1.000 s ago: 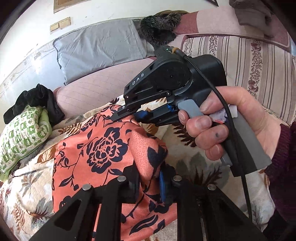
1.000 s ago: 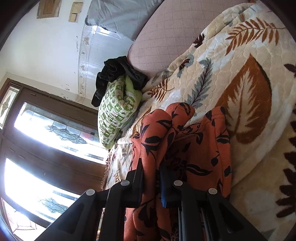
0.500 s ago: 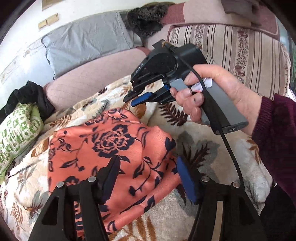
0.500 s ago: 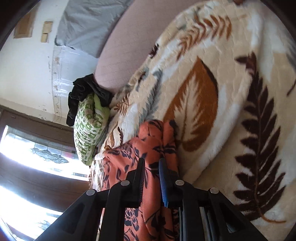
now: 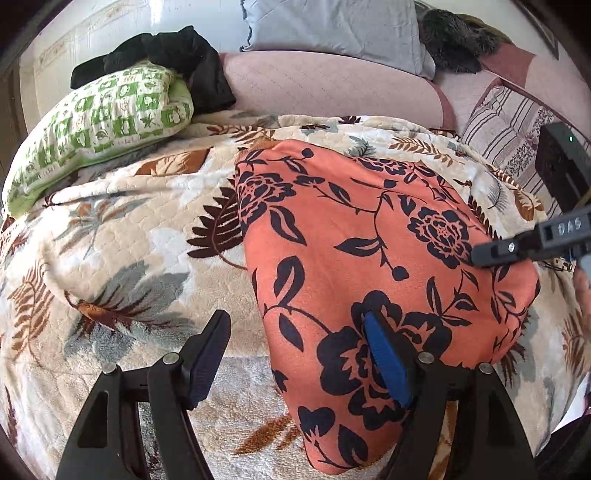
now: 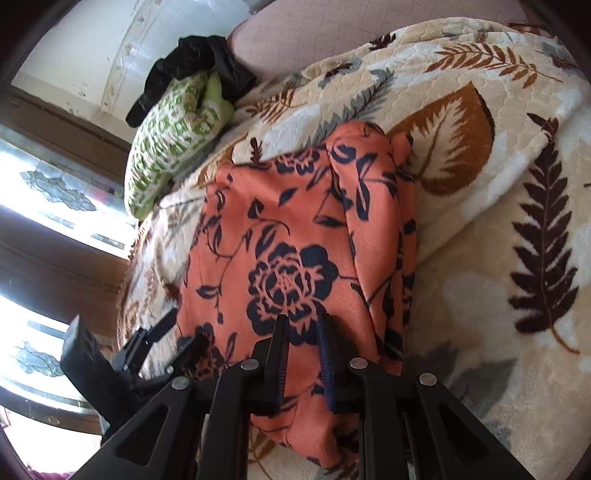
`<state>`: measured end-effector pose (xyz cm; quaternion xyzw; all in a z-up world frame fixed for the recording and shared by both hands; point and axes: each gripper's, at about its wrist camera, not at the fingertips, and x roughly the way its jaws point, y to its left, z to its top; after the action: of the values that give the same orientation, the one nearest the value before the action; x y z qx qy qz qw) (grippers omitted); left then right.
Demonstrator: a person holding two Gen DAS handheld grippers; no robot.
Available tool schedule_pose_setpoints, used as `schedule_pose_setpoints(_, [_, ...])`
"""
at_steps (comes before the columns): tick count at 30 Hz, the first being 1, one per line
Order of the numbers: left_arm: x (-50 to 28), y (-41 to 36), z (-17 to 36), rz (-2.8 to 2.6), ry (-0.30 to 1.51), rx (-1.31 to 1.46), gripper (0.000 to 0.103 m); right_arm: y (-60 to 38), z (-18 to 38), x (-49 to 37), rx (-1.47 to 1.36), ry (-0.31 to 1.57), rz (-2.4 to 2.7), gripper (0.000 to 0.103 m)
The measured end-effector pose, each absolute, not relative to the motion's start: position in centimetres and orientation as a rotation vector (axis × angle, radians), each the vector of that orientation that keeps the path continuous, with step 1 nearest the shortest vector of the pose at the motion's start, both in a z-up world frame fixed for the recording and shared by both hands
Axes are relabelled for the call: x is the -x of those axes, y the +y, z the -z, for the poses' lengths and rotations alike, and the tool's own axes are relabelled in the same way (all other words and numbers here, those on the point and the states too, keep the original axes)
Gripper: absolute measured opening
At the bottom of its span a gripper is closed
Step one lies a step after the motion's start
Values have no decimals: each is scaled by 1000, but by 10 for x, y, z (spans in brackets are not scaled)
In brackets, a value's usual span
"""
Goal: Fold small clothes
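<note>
An orange garment with dark navy flowers lies folded flat on the leaf-print blanket. My left gripper is open wide above the garment's near left edge, its right finger over the cloth, holding nothing. My right gripper hovers over the garment with its jaws narrowly parted, and I see no cloth caught between them. The right gripper also shows at the right edge of the left wrist view, over the garment's right side. The left gripper shows at lower left in the right wrist view.
A green-and-white patterned pillow with black clothing on it lies at the far left. A pink bolster, a grey pillow and a striped cushion line the back. A bright window is on the left.
Both grippers let go of the garment. The left opened wide and pulled back, the right released its fold and drew back. The garment now lies flat on the blanket.
</note>
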<state>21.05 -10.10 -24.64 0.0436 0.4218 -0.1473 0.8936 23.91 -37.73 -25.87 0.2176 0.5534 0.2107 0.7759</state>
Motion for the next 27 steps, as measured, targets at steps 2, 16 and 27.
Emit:
schedule_pose_setpoints(2, [-203,-108,244,295,852,-150,76,-378,270,-237,-456,1213,-440,17])
schedule_pose_setpoints(16, [-200,-107,241,278,805,-176,90,-379,284,-311,-703,1057,-161,17])
schedule_pose_setpoints(27, [-199,-108,241,248,799,-185,94,-370,222,-223,-582,1034,-166,18])
